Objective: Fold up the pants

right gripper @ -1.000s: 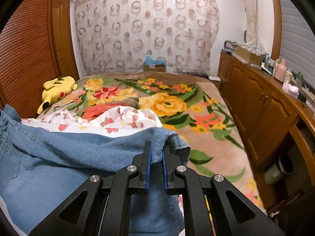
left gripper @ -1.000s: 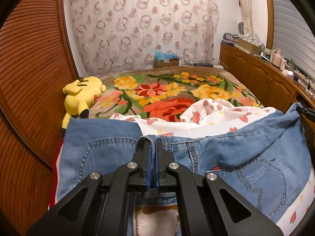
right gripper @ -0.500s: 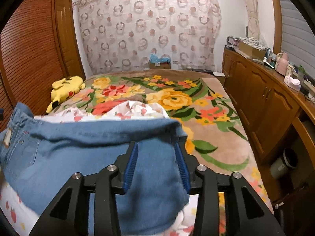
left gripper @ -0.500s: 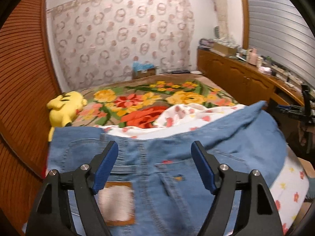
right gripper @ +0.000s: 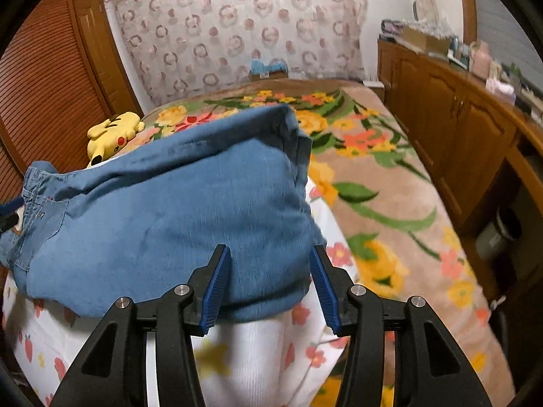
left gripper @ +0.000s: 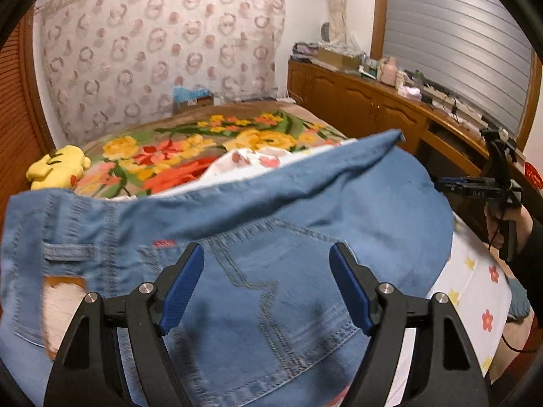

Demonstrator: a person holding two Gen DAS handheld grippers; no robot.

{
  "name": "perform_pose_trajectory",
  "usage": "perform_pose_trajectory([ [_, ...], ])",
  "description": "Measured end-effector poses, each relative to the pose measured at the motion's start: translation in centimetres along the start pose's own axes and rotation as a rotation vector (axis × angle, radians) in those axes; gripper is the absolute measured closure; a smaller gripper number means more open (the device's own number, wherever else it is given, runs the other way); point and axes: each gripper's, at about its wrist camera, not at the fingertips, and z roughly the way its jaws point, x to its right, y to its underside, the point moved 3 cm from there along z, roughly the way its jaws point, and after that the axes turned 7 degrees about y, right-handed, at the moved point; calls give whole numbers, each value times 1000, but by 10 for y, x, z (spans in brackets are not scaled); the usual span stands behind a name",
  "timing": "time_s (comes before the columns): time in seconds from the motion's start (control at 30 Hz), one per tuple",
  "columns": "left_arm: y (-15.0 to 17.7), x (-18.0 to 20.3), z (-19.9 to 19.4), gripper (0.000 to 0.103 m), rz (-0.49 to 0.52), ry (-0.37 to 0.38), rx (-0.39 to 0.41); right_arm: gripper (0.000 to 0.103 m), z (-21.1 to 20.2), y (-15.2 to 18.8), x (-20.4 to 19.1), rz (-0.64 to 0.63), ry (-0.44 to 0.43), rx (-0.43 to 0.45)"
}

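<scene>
Jeans folded, lying on white flowered sheet over floral blanket, left gripper jaws wide above back pocket, right gripper jaws wide over leg end, both empty, yellow plush near wall.

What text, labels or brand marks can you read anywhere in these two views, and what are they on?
None is legible.
Red tab on the jeans: lettering blurred, unreadable.
Waistband patch on the jeans: blank or washed out, cannot tell.
Marks on the right tongs body: too small to read.
</scene>
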Motion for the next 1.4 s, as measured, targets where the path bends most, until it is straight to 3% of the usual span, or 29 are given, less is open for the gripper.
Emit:
perform_pose_trajectory([
  [0.4,16,6,19,26,-7,14,-70,53,28,-17,10,49,-51,-85],
  [0.43,17,6,20,26,-6,15,-75,57,29,-17,10,46,-60,-89],
  [0.5,20,6,22,26,-4,14,-82,76,29,-19,7,30,-89,-91],
  [0.6,22,4,23,26,-10,19,-84,93,28,-20,0,-29,-46,-77],
  [0.7,25,4,24,26,-16,23,-82,99,22,-19,1,-43,-26,-59],
  [0.97,29,4,25,26,-17,29,-76,100,-16,-15,7,-57,9,30],
  [1.17,31,4,25,26,-18,33,-73,99,-6,10,8,-65,51,-27],
  [1.3,31,4,24,26,-16,32,-70,88,7,9,8,-65,70,-19],
  [1.4,30,5,23,26,-12,26,-62,64,18,-4,1,-85,96,11],
])
